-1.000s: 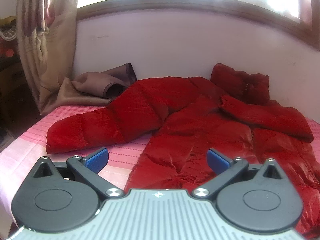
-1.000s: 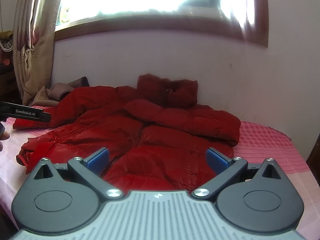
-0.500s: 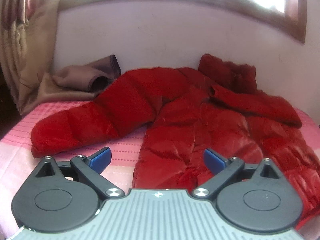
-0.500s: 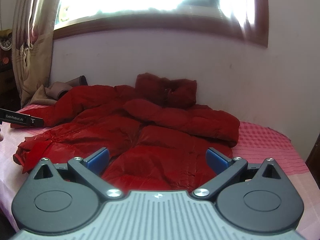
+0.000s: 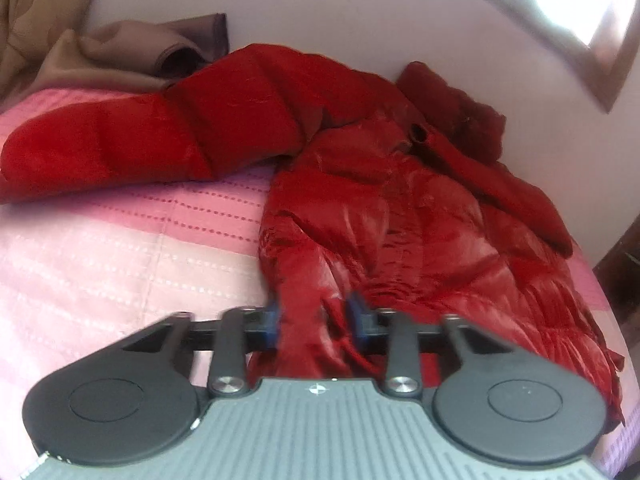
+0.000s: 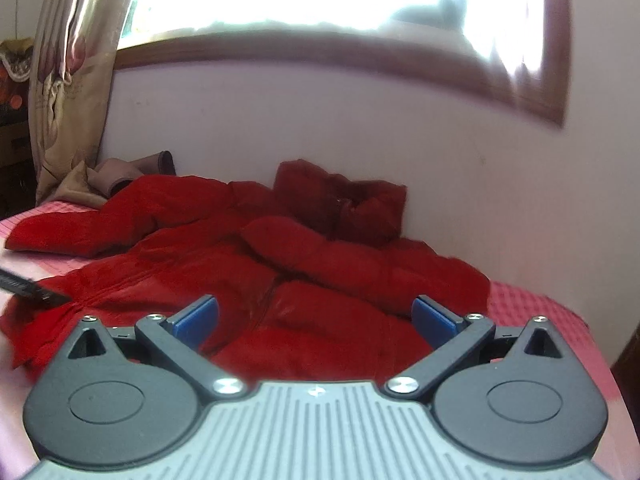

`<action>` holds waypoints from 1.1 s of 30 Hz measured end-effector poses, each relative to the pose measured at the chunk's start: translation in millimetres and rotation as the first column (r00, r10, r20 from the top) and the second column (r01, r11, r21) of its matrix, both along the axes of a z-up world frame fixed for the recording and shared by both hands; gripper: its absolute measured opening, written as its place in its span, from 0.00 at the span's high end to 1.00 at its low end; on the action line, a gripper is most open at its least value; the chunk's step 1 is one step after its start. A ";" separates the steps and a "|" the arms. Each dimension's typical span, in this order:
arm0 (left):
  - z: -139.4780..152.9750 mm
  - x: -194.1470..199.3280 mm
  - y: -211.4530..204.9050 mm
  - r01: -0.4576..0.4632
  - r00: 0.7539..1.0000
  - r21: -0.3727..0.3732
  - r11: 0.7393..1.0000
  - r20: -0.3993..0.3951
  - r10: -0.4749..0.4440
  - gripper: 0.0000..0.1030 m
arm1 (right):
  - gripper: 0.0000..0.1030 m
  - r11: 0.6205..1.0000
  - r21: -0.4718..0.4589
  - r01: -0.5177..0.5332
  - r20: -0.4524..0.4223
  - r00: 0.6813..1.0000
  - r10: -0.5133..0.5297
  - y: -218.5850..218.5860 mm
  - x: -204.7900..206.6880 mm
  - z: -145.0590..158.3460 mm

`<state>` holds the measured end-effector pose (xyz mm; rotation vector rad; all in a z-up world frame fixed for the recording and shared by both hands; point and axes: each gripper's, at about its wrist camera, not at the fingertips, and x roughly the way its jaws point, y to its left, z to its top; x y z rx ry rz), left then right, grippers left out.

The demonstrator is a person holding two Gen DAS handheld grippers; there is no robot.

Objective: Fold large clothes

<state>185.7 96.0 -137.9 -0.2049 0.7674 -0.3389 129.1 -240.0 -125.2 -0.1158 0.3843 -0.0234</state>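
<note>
Left wrist view: left gripper (image 5: 314,322) low at the near edge of the bed (image 5: 120,248), jaws closing with the hem of the red puffy coat (image 5: 400,216) bunched between the blue pads (image 5: 272,322). Looks already pinched, though a little blurry there.

Right wrist view: right gripper (image 6: 314,320) above the near right part of the coat, jaws wide apart, nothing in them, pads not touching the cloth.

Coat lying open across the pink bed, taking up most of the middle and the right side. Long way running from the near edge up to the wall (image 5: 320,12). Hood (image 6: 340,204) at the far edge, propped against the wall. Hem toward the near edge. Left sleeve (image 5: 140,140) flung out toward the far left corner, close to a brown garment (image 5: 120,52) in that corner. Other sleeve already lying folded across the chest.

Probably the very first step: taking hold of the bottom corners. Next, likely a drop of the right gripper onto the hem at its own side and a firm pinch there. Then maybe a lift of both corners together, up toward the hood. Puffy and slippery cloth, so a deep bite needed, not just the edge.
</note>
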 end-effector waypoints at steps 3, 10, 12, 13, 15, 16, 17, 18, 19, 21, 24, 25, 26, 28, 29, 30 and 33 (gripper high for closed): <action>9.0 -17.8 -12.5 -0.002 0.999 0.038 0.999 0.037 0.000 0.86 | 0.05 0.999 -0.033 -0.019 -0.017 1.000 0.019 5.4 45.7 -6.0; 9.2 -39.5 -9.2 -0.018 1.000 -0.027 0.999 0.012 0.019 0.87 | 0.13 0.993 -0.106 -0.045 -0.087 0.996 0.036 35.2 138.4 -37.1; 10.0 -42.9 -7.8 -0.019 1.000 -0.040 0.999 0.006 0.019 0.87 | 0.13 0.988 -0.148 -0.048 -0.095 0.995 0.034 43.9 154.7 -45.8; 10.1 -43.6 -7.1 -0.017 1.000 -0.043 0.999 0.009 0.017 0.87 | 0.13 0.983 -0.174 -0.049 -0.097 0.995 0.032 48.8 162.6 -50.8; 9.8 -45.3 -6.3 -0.018 1.000 -0.044 0.999 0.010 0.019 0.87 | 0.14 0.974 -0.219 -0.050 -0.111 0.993 0.026 55.0 175.8 -57.0; 9.8 -45.5 -7.1 -0.017 1.000 -0.042 0.999 0.010 0.018 0.87 | 0.23 0.971 -0.236 -0.046 -0.122 0.992 0.017 55.8 183.1 -59.6; 9.5 -50.1 -6.1 -0.018 1.000 -0.042 0.999 0.011 0.018 0.87 | 0.50 0.971 -0.234 -0.042 -0.140 0.990 0.009 53.4 190.0 -61.5; 9.2 -50.1 -6.0 -0.019 1.000 -0.043 0.999 0.011 0.020 0.87 | 0.63 0.976 -0.213 -0.038 -0.164 0.986 0.003 49.1 196.7 -61.7; 8.9 -49.0 -6.2 -0.018 1.000 -0.041 0.999 0.011 0.019 0.87 | 0.77 0.982 -0.188 -0.026 -0.177 0.984 -0.008 42.3 202.1 -60.9; 6.7 -46.8 -4.7 -0.016 1.000 -0.035 0.999 0.010 0.016 0.87 | 0.89 0.984 -0.176 0.000 -0.144 0.989 -0.026 23.3 202.2 -52.9; 6.8 -47.7 -4.3 -0.011 1.000 -0.028 1.000 0.018 0.012 0.86 | 0.93 0.988 -0.140 0.067 -0.057 0.995 -0.076 -17.2 187.2 -31.0; 6.7 -47.9 -5.0 -0.010 1.000 -0.024 1.000 0.021 0.011 0.86 | 0.94 0.987 -0.124 0.100 -0.028 0.994 -0.104 -37.9 177.7 -20.6; 6.6 -48.3 -5.0 -0.010 1.000 -0.022 1.000 0.021 0.010 0.86 | 0.94 0.985 -0.116 0.125 -0.009 0.992 -0.127 -53.3 170.5 -12.3; 6.8 -48.8 -4.9 -0.008 1.000 -0.019 1.000 0.025 0.008 0.86 | 0.94 0.975 -0.100 0.199 0.033 0.980 -0.197 -99.4 147.5 6.1; 7.1 -48.7 -5.2 -0.008 1.000 -0.017 1.000 0.025 0.008 0.86 | 0.94 0.966 -0.099 0.238 0.046 0.971 -0.234 -121.6 135.9 13.9; 7.1 -48.9 -5.4 -0.008 1.000 -0.017 1.000 0.026 0.008 0.86 | 0.94 0.957 -0.098 0.274 0.051 0.962 -0.270 -144.8 124.8 20.6; 6.6 -48.7 -6.0 -0.007 1.000 -0.013 1.000 0.026 0.007 0.86 | 0.94 0.914 -0.085 0.396 0.038 0.918 -0.395 -219.9 91.0 27.5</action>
